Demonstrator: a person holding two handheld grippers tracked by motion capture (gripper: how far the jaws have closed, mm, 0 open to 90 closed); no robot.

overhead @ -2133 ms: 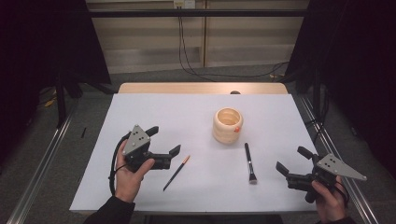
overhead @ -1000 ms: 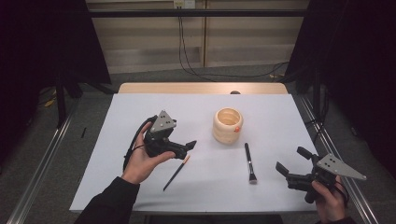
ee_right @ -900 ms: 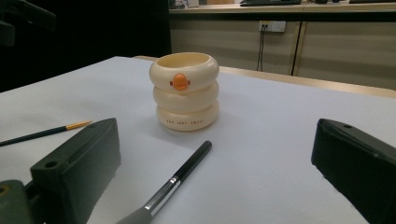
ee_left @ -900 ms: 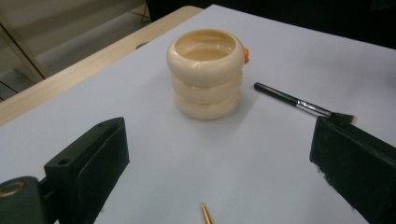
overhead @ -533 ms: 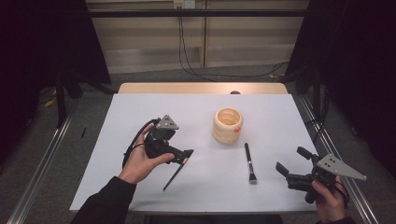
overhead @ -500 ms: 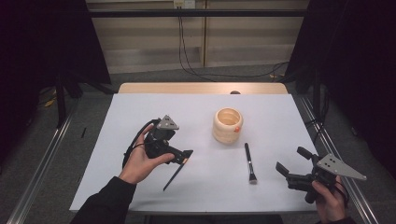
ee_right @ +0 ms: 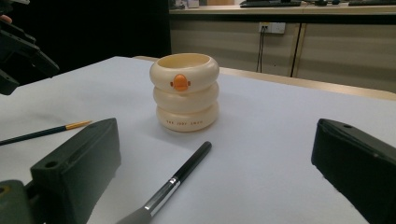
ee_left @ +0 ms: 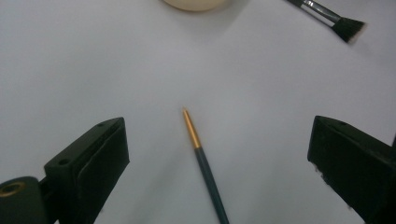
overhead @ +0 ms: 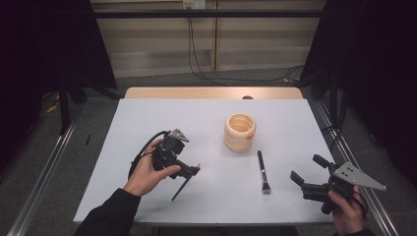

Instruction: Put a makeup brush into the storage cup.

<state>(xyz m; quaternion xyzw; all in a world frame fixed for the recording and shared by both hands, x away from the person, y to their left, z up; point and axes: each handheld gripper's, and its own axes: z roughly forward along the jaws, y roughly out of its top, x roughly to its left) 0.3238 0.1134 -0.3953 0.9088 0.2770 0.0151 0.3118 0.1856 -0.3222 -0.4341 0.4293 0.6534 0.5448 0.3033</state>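
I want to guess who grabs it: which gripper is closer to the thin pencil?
Left. The left gripper hovers right over the pencil, jaws open; the right gripper waits far across the table.

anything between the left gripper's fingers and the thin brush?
Nothing: in the left gripper view, bare white table surrounds the thin brush, which lies between the open left gripper fingers, untouched.

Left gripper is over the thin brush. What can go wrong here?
1. The thin brush lies flat on the table between the wide-open jaws of the left gripper; closing may roll it aside or scrape the table.
2. The cup stands close beyond; a careless swing with the brush might tip it.
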